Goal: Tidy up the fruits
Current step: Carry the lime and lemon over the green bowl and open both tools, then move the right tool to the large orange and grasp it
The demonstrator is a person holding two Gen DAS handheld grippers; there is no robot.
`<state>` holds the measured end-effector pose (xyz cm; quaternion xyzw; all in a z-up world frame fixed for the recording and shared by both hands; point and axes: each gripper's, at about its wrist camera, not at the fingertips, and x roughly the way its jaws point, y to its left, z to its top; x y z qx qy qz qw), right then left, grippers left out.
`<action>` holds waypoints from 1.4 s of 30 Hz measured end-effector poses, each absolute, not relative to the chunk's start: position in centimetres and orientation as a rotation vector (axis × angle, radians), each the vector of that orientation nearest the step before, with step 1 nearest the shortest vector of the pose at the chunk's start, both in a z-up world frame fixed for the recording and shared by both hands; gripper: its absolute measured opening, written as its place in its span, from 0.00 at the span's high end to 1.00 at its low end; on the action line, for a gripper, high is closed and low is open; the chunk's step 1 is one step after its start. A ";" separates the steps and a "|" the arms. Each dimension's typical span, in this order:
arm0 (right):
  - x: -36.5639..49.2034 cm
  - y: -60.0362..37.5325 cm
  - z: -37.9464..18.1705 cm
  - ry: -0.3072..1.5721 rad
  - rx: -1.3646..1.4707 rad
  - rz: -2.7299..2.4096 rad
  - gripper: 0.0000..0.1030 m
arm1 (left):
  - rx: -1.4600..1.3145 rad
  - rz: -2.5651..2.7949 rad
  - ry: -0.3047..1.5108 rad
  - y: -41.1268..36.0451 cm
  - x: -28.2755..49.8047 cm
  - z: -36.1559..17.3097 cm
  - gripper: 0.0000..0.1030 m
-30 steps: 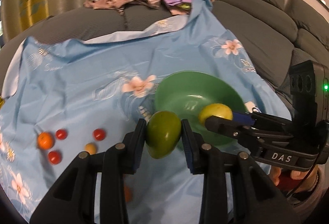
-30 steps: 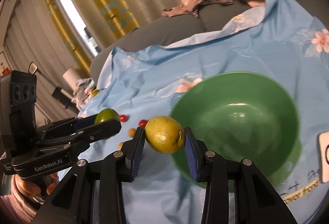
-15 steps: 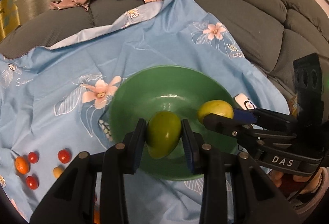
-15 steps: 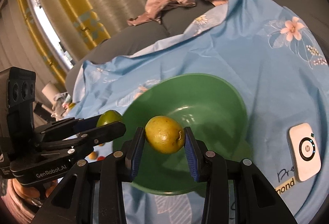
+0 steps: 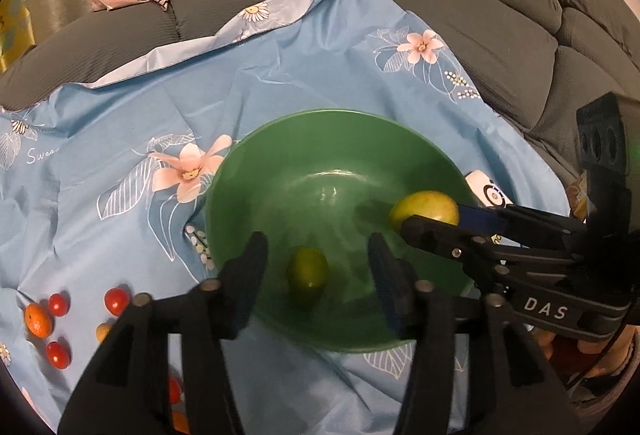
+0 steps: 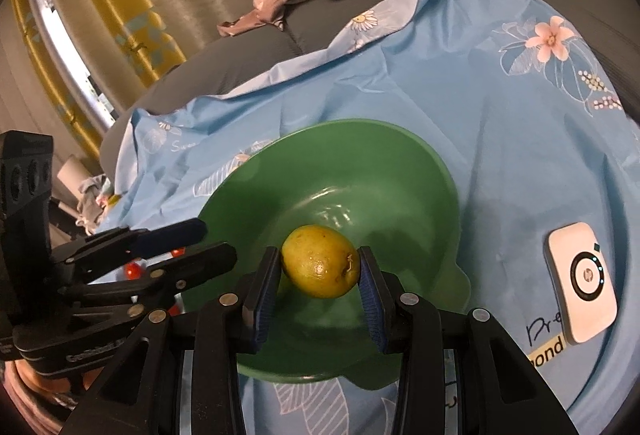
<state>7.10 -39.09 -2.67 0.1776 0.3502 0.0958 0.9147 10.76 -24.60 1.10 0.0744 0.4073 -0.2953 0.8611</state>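
Risk: lime (image 5: 307, 271) loose in bowl (image 5: 280, 139), may roll or bounce | left gripper (image 5: 316, 267) jaws spread, empty, over bowl | right gripper (image 6: 319, 271) clamps lemon (image 6: 319, 266) above bowl; drop could strike lime or jolt bowl on soft cloth (image 5: 160, 95)

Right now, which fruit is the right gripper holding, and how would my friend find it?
Find the big green bowl on the blue flowered cloth. Above it, the right gripper pinches a round yellow fruit; the green fruit lies loose inside the bowl.
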 end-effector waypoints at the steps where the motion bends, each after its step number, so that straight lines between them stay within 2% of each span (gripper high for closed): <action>1: 7.0 -39.1 -2.6 0.717 0.367 0.196 0.61 | 0.149 -0.614 0.854 -24.4 10.6 1.2 0.39; 2: 6.9 -39.2 -2.4 0.713 0.369 0.195 0.61 | 0.143 -0.610 0.855 -24.2 10.5 1.3 0.34; 4: 6.6 -39.2 -2.2 0.709 0.369 0.189 0.61 | 0.132 -0.604 0.853 -23.8 10.0 1.7 0.31; 6: 6.2 -39.3 -1.8 0.698 0.368 0.186 0.60 | 0.133 -0.590 0.852 -23.4 9.4 1.9 0.23; 11: 5.1 -38.9 -1.2 0.681 0.368 0.209 0.59 | 0.109 -0.546 0.854 -21.0 7.5 2.1 0.17; 25: 1.5 -33.9 0.8 0.609 0.280 0.388 0.59 | -0.050 -0.337 0.872 -9.5 1.0 1.6 0.14; 42: 1.6 -24.5 -1.9 0.755 0.132 0.595 0.58 | -0.090 -0.233 0.857 -3.8 -2.2 0.2 0.13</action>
